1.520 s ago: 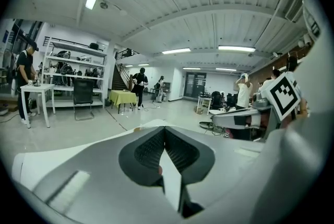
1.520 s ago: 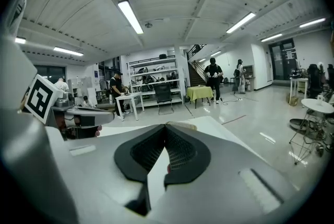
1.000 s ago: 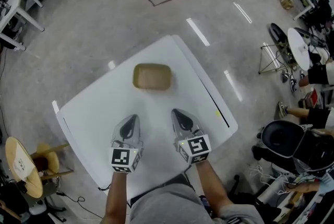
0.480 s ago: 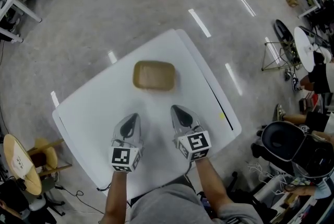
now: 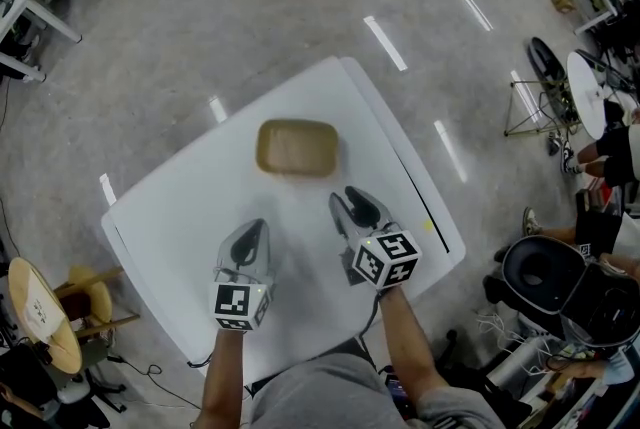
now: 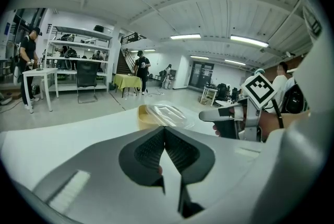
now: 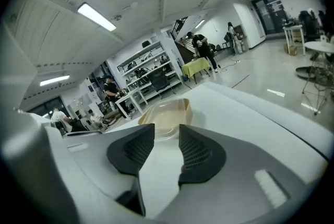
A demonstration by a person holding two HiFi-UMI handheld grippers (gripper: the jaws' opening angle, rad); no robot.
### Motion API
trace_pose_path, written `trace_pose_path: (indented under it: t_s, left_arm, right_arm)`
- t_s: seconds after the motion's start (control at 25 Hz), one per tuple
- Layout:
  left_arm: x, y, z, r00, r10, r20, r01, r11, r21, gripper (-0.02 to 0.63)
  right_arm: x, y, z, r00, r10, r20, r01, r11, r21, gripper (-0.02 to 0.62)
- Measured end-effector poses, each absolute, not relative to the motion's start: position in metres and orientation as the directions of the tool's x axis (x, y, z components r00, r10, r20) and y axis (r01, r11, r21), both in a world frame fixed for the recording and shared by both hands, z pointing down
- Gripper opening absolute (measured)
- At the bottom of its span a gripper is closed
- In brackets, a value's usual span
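A tan tray with a clear lid [image 5: 297,147] lies on the white table [image 5: 170,212], beyond both grippers. My right gripper [image 5: 343,197] is open with nothing between its jaws. It is angled toward the tray's near right corner, a short gap away. In the right gripper view the tray [image 7: 166,113] shows just beyond the parted fingers [image 7: 136,149]. My left gripper [image 5: 255,225] is shut and empty, farther back from the tray. In the left gripper view the tray [image 6: 160,115] lies ahead and the right gripper [image 6: 225,115] reaches in from the right.
The table's edges drop to grey floor all round. A round white side table [image 5: 600,89] and a black chair [image 5: 545,269] stand at the right, and a wooden stool [image 5: 40,309] at the left. People and white desks [image 6: 39,75] are far off.
My right gripper has opened and swung forward and to the right, toward the tray. The left gripper has tilted down, so the tray now shows in its view; it stays shut.
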State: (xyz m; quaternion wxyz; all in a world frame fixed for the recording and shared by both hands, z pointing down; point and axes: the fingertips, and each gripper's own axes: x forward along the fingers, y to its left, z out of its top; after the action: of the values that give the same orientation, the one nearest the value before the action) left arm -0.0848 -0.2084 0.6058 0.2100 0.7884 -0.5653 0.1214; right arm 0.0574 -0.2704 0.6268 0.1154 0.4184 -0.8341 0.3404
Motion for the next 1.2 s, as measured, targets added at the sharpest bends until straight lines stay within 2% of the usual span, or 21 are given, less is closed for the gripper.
trace_pose_path:
  t_s: [0.12, 0.48, 0.8, 1.04, 1.2]
  left_arm:
    - [-0.082, -0.206, 0.609, 0.333, -0.835, 0.439, -0.942, -0.272, 0.198, 0.011]
    - [-0.079, -0.207, 0.617, 0.334, -0.825, 0.457, -0.941, -0.264, 0.211, 0.011]
    - [-0.085, -0.212, 0.619, 0.327, -0.823, 0.465, -0.943, -0.254, 0.214, 0.011]
    - [-0.082, -0.211, 0.622, 0.333, -0.818, 0.469, -0.941, -0.254, 0.225, 0.011]
    - [-0.081, -0.21, 0.622, 0.332, -0.818, 0.47, -0.941, -0.253, 0.225, 0.011]
  right_arm:
    - [0.059, -0.278, 0.634, -0.648, -0.604, 0.464, -0.745, 0.373, -0.554, 0.207]
    - [0.051, -0.292, 0.651, -0.692, -0.562, 0.454, -0.687, 0.319, -0.652, 0.328]
    - [0.04, -0.296, 0.657, -0.716, -0.526, 0.459, -0.664, 0.309, -0.681, 0.322]
    - [0.038, -0.295, 0.66, -0.732, -0.51, 0.452, -0.643, 0.298, -0.705, 0.248]
    - [0.038, -0.296, 0.66, -0.733, -0.514, 0.445, -0.637, 0.29, -0.714, 0.22]
